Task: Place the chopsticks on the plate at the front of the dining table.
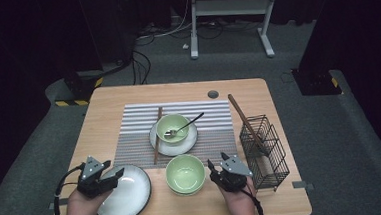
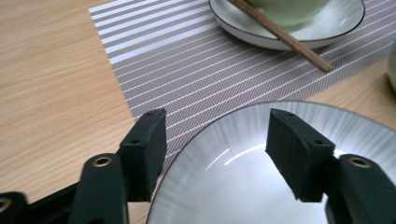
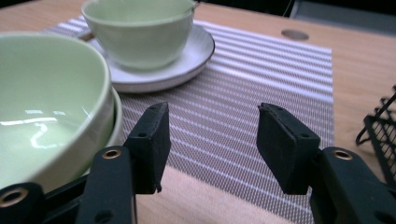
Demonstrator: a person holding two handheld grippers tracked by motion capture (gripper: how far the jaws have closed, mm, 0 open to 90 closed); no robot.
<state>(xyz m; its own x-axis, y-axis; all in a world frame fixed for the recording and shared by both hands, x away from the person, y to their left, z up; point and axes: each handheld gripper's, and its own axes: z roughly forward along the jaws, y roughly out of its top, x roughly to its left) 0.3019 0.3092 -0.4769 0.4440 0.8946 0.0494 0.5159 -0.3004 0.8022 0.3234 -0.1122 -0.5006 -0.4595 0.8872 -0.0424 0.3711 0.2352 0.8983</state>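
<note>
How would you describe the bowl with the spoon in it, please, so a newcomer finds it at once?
Start at the striped mat in the table's middle. On it sits a white saucer holding a green bowl. Unlike the nearer green bowl off the mat, it has a spoon inside.

left gripper (image 2: 217, 144) jaws apart, nothing between them but the rim of a large white ribbed plate (image 2: 261, 186) below; left jaw outside the rim over the table (image 2: 51, 93), right jaw over the plate's inside. striped placemat (image 2: 201, 60) beyond, its near left corner by the left jaw. small white plate (image 2: 327, 28) on the mat at top, holding a green bowl (image 2: 289, 9). brown chopstick (image 2: 285, 35) lies across that plate's rim, tip on the mat.
</note>
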